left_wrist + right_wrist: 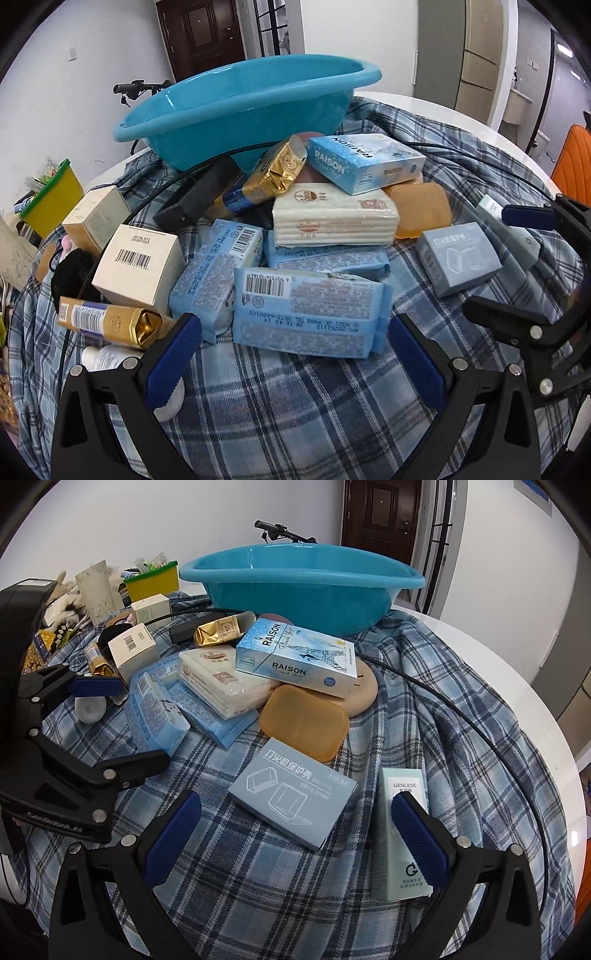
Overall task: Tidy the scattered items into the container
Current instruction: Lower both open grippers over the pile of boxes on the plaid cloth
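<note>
The blue plastic basin stands at the back of the plaid cloth, with nothing visible inside it. Packets lie piled in front of it: a RAISON box, a white tissue pack, an orange soap bar, gold packets and white boxes. My left gripper is open, just short of a light-blue tissue pack. My right gripper is open around the near end of a grey-blue box. A pale green GENLESE box lies by its right finger.
A black cable loops across the cloth and under the pile. A yellow bin with clutter stands off the table's left. The white round table's edge shows at the right, and an orange chair stands beyond it.
</note>
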The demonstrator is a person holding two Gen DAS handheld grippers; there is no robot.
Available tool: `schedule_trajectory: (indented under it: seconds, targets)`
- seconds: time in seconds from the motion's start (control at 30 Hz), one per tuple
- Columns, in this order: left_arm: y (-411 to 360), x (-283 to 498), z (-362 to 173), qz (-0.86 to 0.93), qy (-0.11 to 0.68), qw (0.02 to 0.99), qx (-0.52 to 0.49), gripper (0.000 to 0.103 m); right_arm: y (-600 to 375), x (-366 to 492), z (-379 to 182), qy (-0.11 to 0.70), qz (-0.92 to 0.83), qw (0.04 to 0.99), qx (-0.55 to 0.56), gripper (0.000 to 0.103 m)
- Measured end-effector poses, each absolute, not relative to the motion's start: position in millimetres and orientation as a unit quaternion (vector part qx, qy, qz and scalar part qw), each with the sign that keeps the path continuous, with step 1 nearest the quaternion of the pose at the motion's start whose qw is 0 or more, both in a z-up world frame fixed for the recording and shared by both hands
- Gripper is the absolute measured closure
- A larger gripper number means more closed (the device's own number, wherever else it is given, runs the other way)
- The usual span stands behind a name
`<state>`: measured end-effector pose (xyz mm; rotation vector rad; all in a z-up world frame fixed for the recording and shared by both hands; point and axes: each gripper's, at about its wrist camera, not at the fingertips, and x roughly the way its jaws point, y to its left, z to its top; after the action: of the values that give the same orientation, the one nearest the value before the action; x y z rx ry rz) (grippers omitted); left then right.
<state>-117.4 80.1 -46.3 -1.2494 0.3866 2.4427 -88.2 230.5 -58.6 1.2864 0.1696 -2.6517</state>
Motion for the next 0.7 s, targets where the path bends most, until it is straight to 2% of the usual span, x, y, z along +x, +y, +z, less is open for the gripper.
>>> schedule_trajectory:
  seconds: [0.7]
  targets:
    - [83, -129, -59, 0.865, 0.135, 0.162, -0.456, 0.0, 218, -96, -67, 0.062, -0.888, 0.11, 0.443, 0.001]
